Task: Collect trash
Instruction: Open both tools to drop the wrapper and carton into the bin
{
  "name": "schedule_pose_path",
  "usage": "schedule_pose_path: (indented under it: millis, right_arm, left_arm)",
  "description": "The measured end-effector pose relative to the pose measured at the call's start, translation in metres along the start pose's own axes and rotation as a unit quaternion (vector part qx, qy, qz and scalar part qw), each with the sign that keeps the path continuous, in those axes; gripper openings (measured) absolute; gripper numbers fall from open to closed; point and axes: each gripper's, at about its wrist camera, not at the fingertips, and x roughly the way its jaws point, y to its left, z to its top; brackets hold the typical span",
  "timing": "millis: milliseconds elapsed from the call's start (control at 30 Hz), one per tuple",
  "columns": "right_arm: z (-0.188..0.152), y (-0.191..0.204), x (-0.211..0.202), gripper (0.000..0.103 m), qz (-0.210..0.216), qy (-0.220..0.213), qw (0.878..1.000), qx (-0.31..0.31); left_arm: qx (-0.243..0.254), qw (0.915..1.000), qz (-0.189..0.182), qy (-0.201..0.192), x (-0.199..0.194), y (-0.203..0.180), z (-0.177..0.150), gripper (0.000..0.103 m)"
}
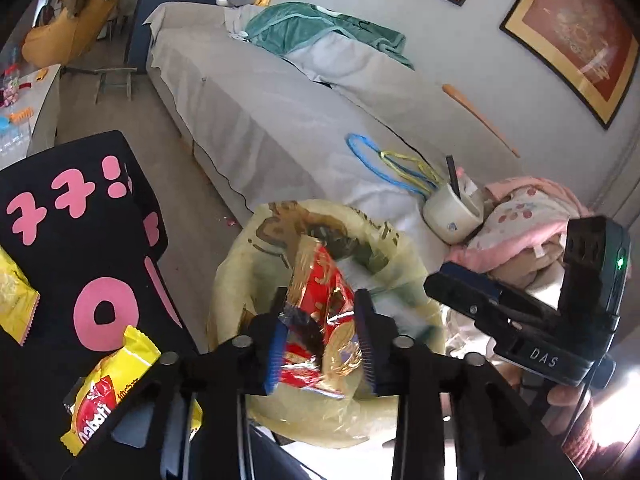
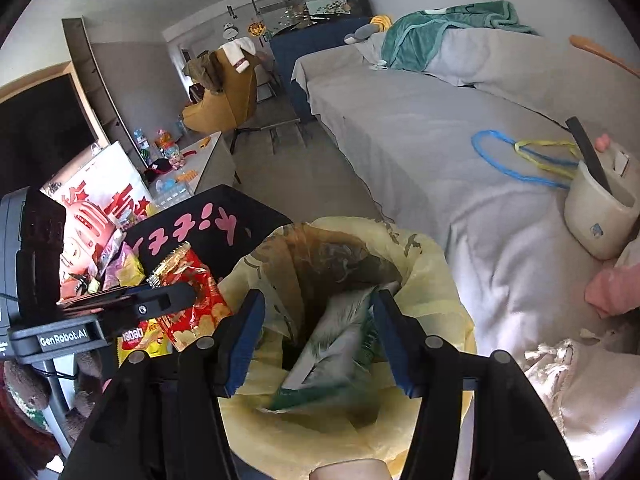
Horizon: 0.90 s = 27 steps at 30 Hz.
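A grey-covered sofa [image 1: 256,120] ran toward twelve o'clock, a teal blanket [image 1: 320,32] bunched at its far end. Blue and yellow cords [image 2: 516,158] lay on the cover at two o'clock, beside a cream pot [image 2: 600,216] holding a dark stick [image 2: 588,152]. A mustard armchair [image 2: 224,96] stood at eleven o'clock. Red framed pictures [image 1: 568,40] hung on the wall.

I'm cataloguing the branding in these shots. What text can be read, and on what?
"DAS": side of the black right gripper.
"GenRobot.AI": side of the black left gripper.
"Nabati", partly covered: yellow snack packet.
Pink characters on the black board: not readable as words.
Red wrapper: print illegible.
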Motion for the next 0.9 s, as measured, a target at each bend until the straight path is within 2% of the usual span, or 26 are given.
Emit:
schedule_pose_path:
  millis: [133, 233, 300, 400, 567, 733, 833, 900]
  right_arm:
    - [-0.004, 0.0, -0.008, 0.056, -0.004, -0.012, 1.0, 0.005]
    - [-0.004, 0.004, -0.016, 0.057, -0.027, -0.022, 0.999, 0.001]
    - [-0.004, 0.005, -0.022, 0.059, -0.039, -0.031, 0.999, -0.002]
    - [-0.004, 0.003, -0.031, 0.06, -0.057, -0.04, 0.998, -0.001]
    - [-0.004, -0.007, -0.037, 0.061, -0.056, -0.046, 0.997, 0.013]
    - [-0.005, -0.011, -0.042, 0.061, -0.063, -0.06, 0.996, 0.006]
    - [-0.007, -0.022, -0.045, 0.061, -0.07, -0.071, 0.995, 0.014]
    - [-0.008, -0.031, -0.046, 0.061, -0.06, -0.07, 0.995, 0.027]
  left_arm:
    - [-0.011, 0.9998, -0.014, -0.002, -0.01, 0.003, 0.001, 0.036]
    - [-0.035, 0.9984, -0.043, -0.001, -0.012, 0.006, 0.004, 0.037]
    - [-0.048, 0.997, -0.06, -0.006, -0.014, 0.009, 0.008, 0.039]
    - [-0.062, 0.9942, -0.087, -0.011, -0.014, 0.009, 0.017, 0.047]
    - [-0.053, 0.9945, -0.089, -0.013, -0.009, 0.003, 0.031, 0.051]
    - [-0.042, 0.9947, -0.072, 0.059, 0.028, -0.001, 0.023, 0.053]
    - [-0.03, 0.9944, -0.054, 0.086, 0.039, -0.002, 0.004, 0.053]
    - [-0.004, 0.994, -0.041, 0.101, 0.042, -0.007, -0.006, 0.053]
